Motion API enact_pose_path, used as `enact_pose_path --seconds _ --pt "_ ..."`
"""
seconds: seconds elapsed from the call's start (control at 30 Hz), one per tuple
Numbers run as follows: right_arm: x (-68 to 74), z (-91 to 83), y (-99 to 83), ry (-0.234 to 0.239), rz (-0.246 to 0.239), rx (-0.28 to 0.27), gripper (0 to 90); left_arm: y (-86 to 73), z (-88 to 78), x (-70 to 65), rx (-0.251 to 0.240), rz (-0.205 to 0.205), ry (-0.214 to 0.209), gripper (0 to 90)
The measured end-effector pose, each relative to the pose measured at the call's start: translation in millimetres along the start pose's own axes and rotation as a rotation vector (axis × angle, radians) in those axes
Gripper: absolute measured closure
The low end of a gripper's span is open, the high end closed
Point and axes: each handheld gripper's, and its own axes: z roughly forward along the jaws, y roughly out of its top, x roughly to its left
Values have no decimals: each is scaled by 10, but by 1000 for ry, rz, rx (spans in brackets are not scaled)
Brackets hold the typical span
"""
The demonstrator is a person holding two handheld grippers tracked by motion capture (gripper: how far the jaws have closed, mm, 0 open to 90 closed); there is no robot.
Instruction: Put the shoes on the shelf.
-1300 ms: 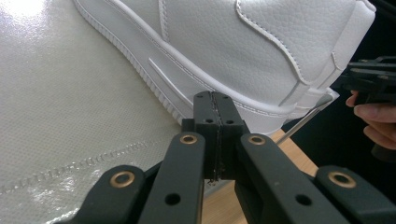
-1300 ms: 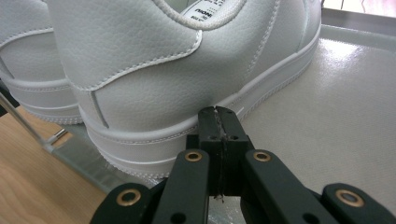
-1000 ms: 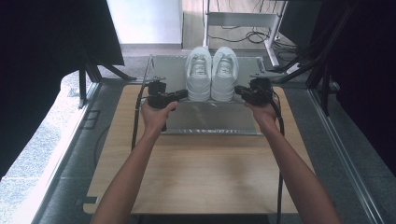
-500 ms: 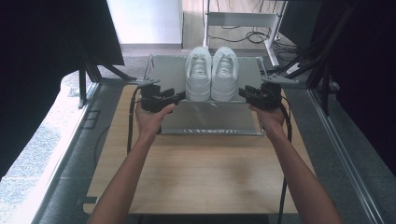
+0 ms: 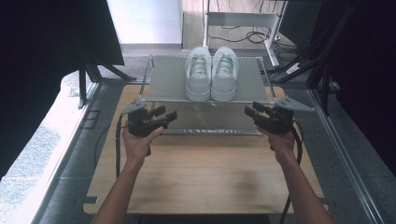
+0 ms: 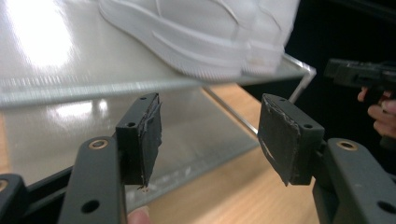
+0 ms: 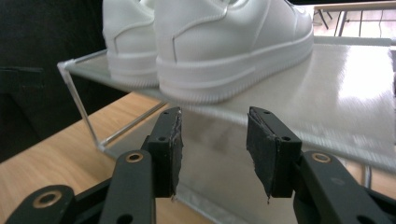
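Note:
Two white sneakers, the left one (image 5: 198, 73) and the right one (image 5: 224, 72), stand side by side with heels toward me on the top shelf (image 5: 163, 84) of a small metal rack. My left gripper (image 5: 166, 114) hangs in front of the rack's left part, below the shelf edge and apart from the shoes. Its jaws have just been opening and stand open on nothing (image 6: 210, 116). My right gripper (image 5: 252, 109) is at the front right; its jaws have also just been opening, with nothing between them (image 7: 212, 116). The sneaker heels (image 7: 224, 46) rise above them.
The rack stands at the far end of a wooden table (image 5: 205, 172) and has a lower shelf (image 5: 210, 122). Dark curtains close in on both sides. A white desk frame (image 5: 243, 21) and cables lie on the floor beyond. The other gripper (image 6: 364, 74) appears far off in the left gripper view.
Both hands have drawn back from the sides of the sneakers toward the rack's front edge and sunk a little. Both pairs of jaws have opened. The sneakers stay in place.

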Motion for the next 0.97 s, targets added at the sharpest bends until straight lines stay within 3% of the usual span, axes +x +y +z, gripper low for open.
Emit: enact_pose_path --seconds 0.1,0.13,0.3,0.4,0.6,0.73,0.83,0.97 --pt "-6 -118 -149 -4 0 -4 543 -114 -47 -38 30 33 7 385" --pt "-20 -204 -271 1 12 -2 537 -209 -80 -54 48 44 3 385" --pt "-43 -318 -463 -13 3 22 522 -431 -145 -66 67 24 -8 384" --pt "-81 -380 -620 -15 28 36 514 -611 -194 -61 84 1 -13 382" --pt "-151 -376 -751 -26 65 39 499 -654 -207 -23 84 -14 -13 377" --pt "-137 -399 -745 -37 53 30 485 -698 -235 -20 86 -14 -17 372" --pt "-131 -418 -804 -62 46 37 464 -767 -242 36 93 -36 -11 367" --pt "-160 -401 -941 -81 46 87 444 -840 -229 74 115 -49 -2 347"
